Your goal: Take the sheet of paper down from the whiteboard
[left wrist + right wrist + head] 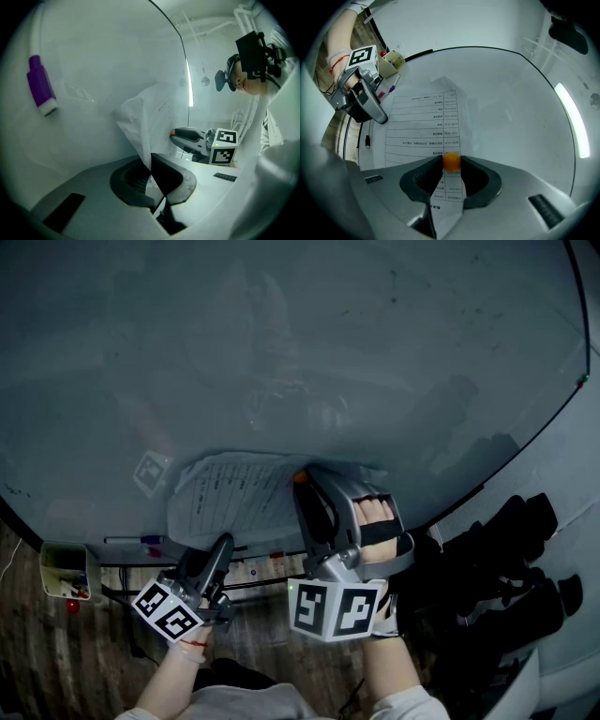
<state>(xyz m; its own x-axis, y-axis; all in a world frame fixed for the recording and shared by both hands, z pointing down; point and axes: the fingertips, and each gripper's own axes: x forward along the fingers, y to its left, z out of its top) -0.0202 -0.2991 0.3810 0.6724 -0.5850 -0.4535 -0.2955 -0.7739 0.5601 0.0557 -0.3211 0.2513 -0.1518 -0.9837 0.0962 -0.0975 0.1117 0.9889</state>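
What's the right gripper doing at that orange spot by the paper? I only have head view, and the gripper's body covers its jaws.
Observer: Right gripper view: the right gripper is shut on a small round orange magnet. Its jaws press the magnet from both sides, on the printed white sheet of paper.
Operator: Left gripper?
Observer: Left gripper view: the left gripper is shut on the sheet's edge, with paper pinched between its jaws.
Operator: Sheet flat there?
Observer: No, the pinched part bends away from the whiteboard.
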